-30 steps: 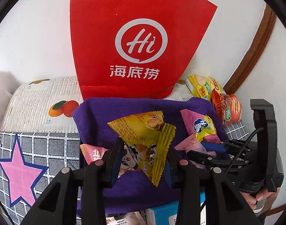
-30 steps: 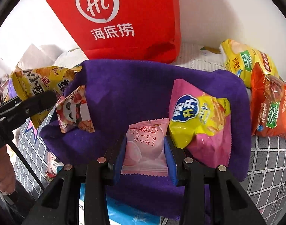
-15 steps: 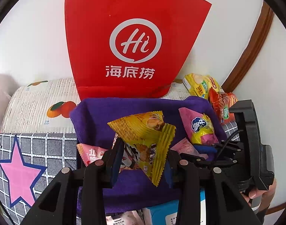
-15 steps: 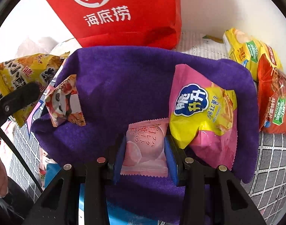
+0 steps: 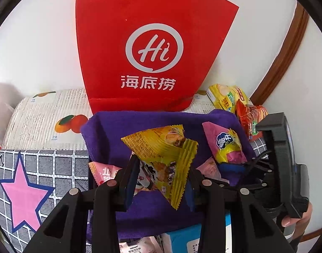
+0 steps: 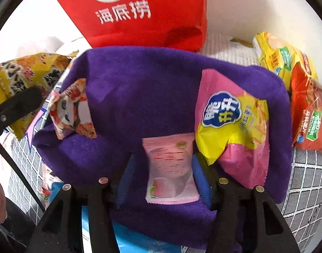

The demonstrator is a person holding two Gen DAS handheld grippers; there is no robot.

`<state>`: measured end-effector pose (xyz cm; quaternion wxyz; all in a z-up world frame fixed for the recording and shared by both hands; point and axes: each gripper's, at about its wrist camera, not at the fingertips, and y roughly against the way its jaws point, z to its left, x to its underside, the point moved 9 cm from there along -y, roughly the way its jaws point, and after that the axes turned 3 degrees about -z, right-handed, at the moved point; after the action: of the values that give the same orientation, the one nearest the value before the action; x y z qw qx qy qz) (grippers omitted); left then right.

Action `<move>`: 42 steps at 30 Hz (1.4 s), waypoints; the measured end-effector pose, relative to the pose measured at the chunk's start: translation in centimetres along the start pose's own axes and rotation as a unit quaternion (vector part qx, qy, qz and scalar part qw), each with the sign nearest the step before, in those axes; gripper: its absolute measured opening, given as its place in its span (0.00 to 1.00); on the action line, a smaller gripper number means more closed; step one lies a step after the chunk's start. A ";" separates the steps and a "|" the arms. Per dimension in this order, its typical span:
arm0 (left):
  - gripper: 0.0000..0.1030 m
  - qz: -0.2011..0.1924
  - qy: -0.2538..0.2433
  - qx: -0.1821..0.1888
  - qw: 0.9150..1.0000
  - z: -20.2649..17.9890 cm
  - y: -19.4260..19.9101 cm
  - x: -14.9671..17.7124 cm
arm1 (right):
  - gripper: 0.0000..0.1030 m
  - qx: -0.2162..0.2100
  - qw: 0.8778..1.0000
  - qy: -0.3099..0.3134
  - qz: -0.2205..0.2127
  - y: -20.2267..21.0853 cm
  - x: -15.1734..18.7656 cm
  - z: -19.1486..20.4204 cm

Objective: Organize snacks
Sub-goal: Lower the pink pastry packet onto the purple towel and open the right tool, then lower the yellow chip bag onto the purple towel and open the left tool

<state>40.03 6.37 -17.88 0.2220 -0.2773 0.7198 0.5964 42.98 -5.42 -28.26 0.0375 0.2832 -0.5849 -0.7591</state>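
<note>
My left gripper is shut on a yellow triangular snack packet, held above the purple towel. That same packet shows at the left edge of the right wrist view. My right gripper is opening. A small pink packet lies on the towel between its jaws, with a gap beside the left pad. On the towel also rest a pink and yellow chip bag on the right and a panda packet on the left.
A red paper bag stands against the wall behind the towel. A yellow bag and an orange bag lie to the right on the checked cloth. A blue box pokes out under the towel's near edge.
The right gripper's jaws have spread apart and no longer pinch the pink packet, which now lies loose on the towel. The left gripper keeps its hold on the yellow packet, unmoved.
</note>
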 end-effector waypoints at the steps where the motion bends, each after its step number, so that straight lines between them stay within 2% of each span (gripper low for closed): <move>1: 0.35 -0.001 0.000 0.000 1.000 0.0 0.1 0.0 | 0.55 -0.001 1.000 -0.001 -0.005 0.3 -0.1 0.2; 15: 0.35 0.004 -0.001 -0.009 1.000 0.1 -0.1 0.0 | 0.56 -0.012 0.999 -0.017 -0.035 3.4 -1.0 0.3; 18: 0.35 0.020 0.007 -0.004 1.000 0.2 -0.9 0.4 | 0.56 -0.028 0.998 -0.023 -0.049 4.7 -1.2 0.6; 22: 0.35 0.045 0.017 0.021 0.999 -0.1 -2.0 1.1 | 0.56 -0.023 0.996 -0.024 -0.077 6.6 -1.7 0.4; 30: 0.35 0.081 0.026 0.046 0.995 -0.9 -3.1 2.4 | 0.56 -0.032 0.990 -0.070 -0.122 9.7 -2.4 -1.8; 34: 0.35 0.095 0.034 0.055 0.993 -0.9 -3.8 2.9 | 0.56 -0.034 0.987 -0.087 -0.127 9.9 -2.5 -2.6; 42: 0.33 0.115 0.045 0.049 0.991 -0.8 -5.2 3.6 | 0.56 -0.027 0.986 -0.098 -0.130 10.2 -2.2 -3.6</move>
<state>40.77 4.39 -23.92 0.1327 -0.2086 0.7844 0.5688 43.76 -10.86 -18.71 -0.1114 0.2796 -0.5235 -0.7971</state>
